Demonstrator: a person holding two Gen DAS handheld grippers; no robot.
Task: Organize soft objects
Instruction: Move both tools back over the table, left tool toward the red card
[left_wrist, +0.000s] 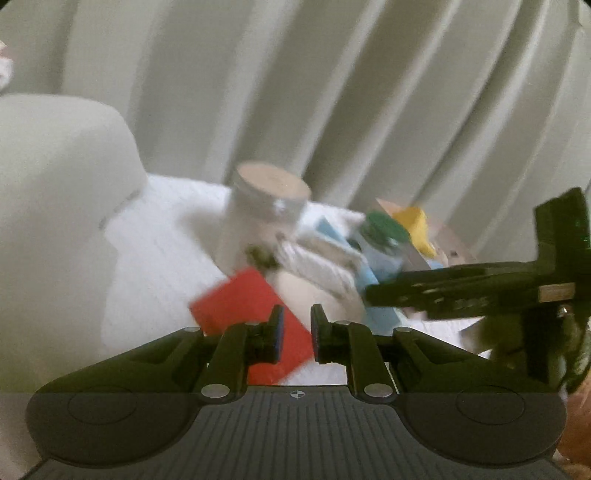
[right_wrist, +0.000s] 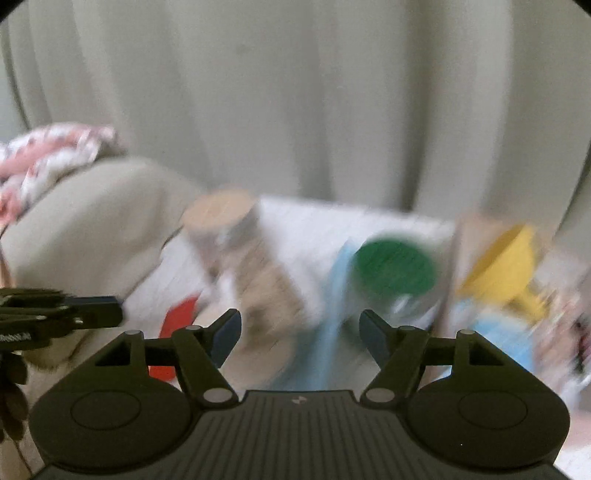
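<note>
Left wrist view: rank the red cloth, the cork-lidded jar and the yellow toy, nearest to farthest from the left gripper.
1. red cloth, directly ahead of the left gripper
2. cork-lidded jar, behind it, centre
3. yellow toy, far right

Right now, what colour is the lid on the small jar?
Green. The small jar's lid shows best in the right wrist view, though blurred.

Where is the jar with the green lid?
In the right wrist view, the green-lidded jar stands right of centre on the white surface, between the cork-topped jar and the yellow thing.
</note>
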